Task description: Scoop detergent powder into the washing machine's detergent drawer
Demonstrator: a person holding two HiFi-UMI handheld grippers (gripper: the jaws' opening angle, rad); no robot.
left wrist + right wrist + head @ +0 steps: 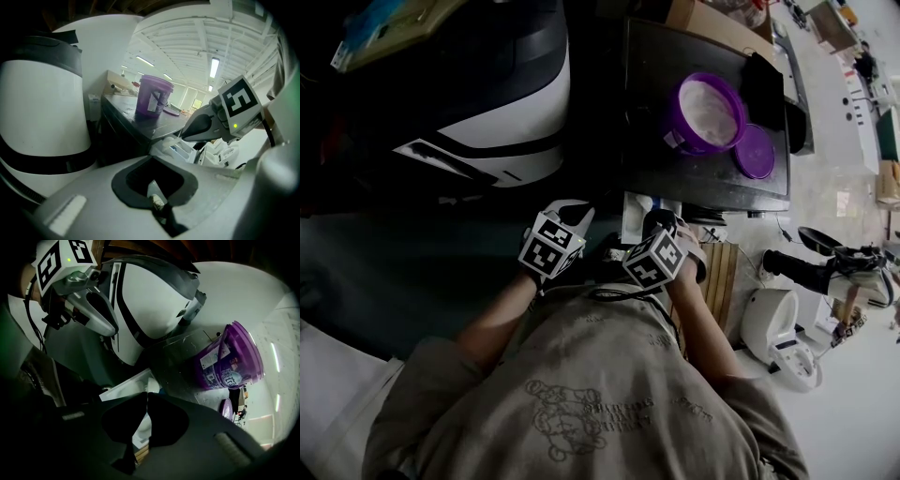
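Left gripper [572, 214], right gripper [661, 222]: both clenched, empty, poised above the open detergent drawer [634, 212]; purple tub [710, 114] unlidded, lid [754, 152] beside it, apparently staged for scooping

Head view dim, its left side near black; the floor [862, 412] at right is bright and washed out; the washer [506, 103] gleams dully. Left gripper view is brightest: ceiling strips [214, 65] glare, straight lines bow toward the edges, the foreground is soft. Right gripper view is heavily vignetted, corners black; the tub [229, 362] catches light; the foreground is a black silhouette.
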